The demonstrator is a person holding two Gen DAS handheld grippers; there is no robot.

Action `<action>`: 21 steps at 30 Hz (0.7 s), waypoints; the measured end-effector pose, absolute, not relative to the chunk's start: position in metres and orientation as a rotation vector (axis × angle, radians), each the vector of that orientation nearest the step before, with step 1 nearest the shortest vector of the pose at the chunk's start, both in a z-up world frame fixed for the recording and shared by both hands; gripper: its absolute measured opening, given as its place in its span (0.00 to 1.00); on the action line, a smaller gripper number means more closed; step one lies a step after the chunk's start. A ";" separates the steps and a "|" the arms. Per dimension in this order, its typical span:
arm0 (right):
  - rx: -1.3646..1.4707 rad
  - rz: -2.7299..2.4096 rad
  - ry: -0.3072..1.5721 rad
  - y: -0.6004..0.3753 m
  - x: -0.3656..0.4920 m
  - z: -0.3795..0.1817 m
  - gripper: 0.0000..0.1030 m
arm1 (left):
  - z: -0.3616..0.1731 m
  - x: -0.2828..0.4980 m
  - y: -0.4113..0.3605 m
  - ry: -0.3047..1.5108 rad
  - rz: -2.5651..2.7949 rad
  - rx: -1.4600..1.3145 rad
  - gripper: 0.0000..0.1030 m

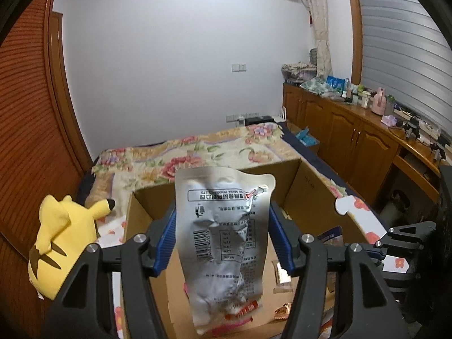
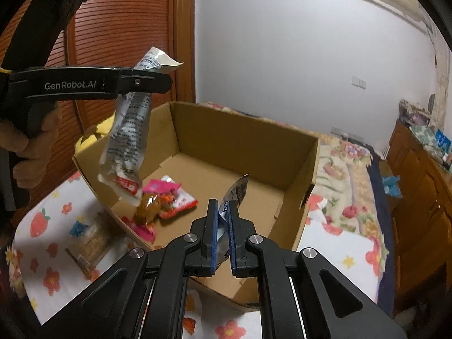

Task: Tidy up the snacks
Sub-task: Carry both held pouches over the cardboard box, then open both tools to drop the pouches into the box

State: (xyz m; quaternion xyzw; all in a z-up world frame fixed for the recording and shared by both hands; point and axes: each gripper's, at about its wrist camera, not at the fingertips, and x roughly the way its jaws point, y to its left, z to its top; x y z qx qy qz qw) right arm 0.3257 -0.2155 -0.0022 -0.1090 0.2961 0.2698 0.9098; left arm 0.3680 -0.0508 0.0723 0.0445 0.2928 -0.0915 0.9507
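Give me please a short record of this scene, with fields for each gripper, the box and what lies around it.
left gripper: shut on silver pouch, held over the box
right gripper: shut on small blue-and-silver packet
cardboard box: open, on the bed
inside box: pink and red snack packets at one end
outside box: packaged snack on strawberry-print cloth
nearby: yellow plush toy

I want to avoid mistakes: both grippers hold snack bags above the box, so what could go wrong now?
The silver pouch hangs from the left gripper near the cardboard box edge; released here, it might fall outside. The right gripper pinches only a narrow part of the blue packet, which could slip. The grippers are close and may collide.
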 end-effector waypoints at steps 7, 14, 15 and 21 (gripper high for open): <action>-0.222 0.550 0.625 -0.215 0.327 -0.007 0.04 | 0.055 0.366 -0.048 0.622 -0.176 0.089 0.58; -0.214 0.555 0.636 -0.213 0.328 -0.011 0.05 | 0.048 0.365 -0.049 0.637 -0.182 0.098 0.59; -0.211 0.557 0.638 -0.213 0.328 -0.012 0.05 | 0.048 0.366 -0.047 0.638 -0.182 0.102 0.60; -0.197 0.560 0.638 -0.216 0.320 -0.011 0.05 | 0.044 0.362 -0.047 0.637 -0.163 0.120 0.67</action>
